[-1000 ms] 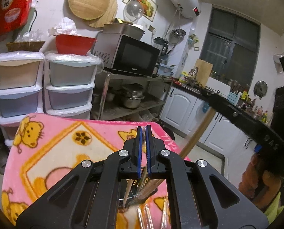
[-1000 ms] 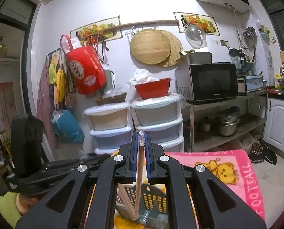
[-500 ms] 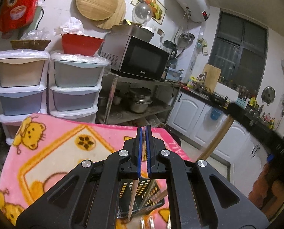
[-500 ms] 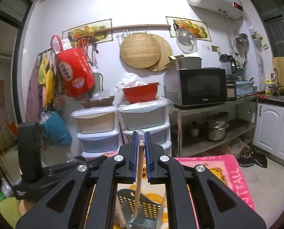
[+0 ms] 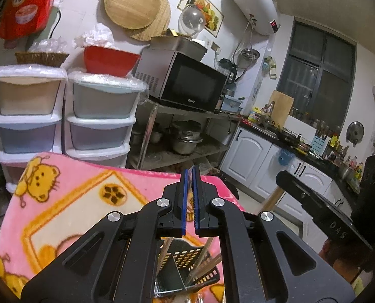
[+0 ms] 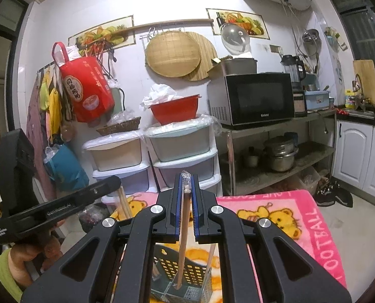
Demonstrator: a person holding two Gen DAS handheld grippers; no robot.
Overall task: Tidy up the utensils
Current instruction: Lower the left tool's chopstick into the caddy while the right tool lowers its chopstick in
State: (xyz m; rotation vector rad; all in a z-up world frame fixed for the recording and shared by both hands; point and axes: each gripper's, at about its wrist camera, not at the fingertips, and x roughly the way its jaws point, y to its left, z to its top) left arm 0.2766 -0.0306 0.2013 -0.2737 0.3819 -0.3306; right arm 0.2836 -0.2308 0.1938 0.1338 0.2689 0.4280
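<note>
Gripping a wrapped chopstick (image 6: 183, 232) over the slotted utensil caddy (image 6: 185, 275), the right claw (image 6: 186, 176) works above a pink "FOOTBALL" blanket (image 6: 318, 229) covering the surface; the left claw (image 5: 189, 174) stays pinched, empty, near a Galanz microwave (image 6: 258, 98).

Both wrist views look forward, slightly downward, sharing the pink blanket (image 5: 69, 202) and microwave (image 6: 258, 98).

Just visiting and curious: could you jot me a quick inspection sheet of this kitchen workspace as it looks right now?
Surface: pink cartoon-bear blanket.
Job's things: dark perforated plastic utensil basket holding wooden chopsticks; plastic-wrapped wooden chopstick with its tip over the basket.
Clutter: nothing seen on the blanket.
Grippers: right gripper jaws shut on the wrapped chopstick; left gripper jaws shut.
Cables: nothing seen.
Surroundings: black microwave, stacked plastic drawers.
</note>
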